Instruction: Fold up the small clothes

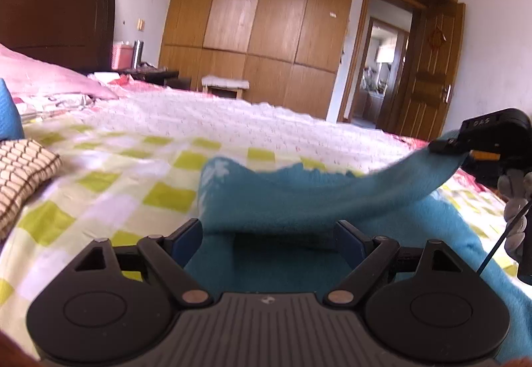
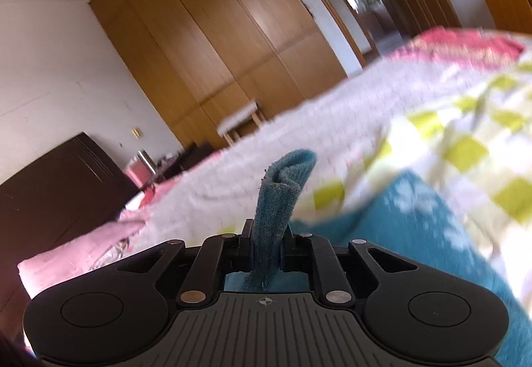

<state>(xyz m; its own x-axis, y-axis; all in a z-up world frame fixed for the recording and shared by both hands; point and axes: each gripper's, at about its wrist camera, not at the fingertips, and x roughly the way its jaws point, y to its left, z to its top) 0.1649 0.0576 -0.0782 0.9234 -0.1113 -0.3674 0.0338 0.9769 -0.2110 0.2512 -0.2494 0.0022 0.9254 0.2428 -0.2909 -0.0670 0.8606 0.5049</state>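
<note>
A teal fleece garment (image 1: pixel 299 197) with pale flower prints lies on the bed's green-checked sheet (image 1: pixel 133 174). In the left wrist view my left gripper (image 1: pixel 267 234) is wide open, its blue-padded fingers (image 1: pixel 188 240) on either side of a raised fold of the garment. My right gripper (image 1: pixel 445 147) appears at the right edge of that view, holding a corner of the garment lifted off the bed. In the right wrist view my right gripper (image 2: pixel 266 234) is shut on a bunched strip of the teal garment (image 2: pixel 279 194), which sticks up between the fingers.
A brown lattice-patterned cushion (image 1: pixel 20 174) lies at the left. Pink pillows (image 1: pixel 50 74) and a dark headboard (image 1: pixel 56 11) are behind it. A wooden wardrobe (image 1: pixel 259 8), a small stool (image 1: pixel 226 84) and an open doorway (image 1: pixel 379 67) stand beyond the bed.
</note>
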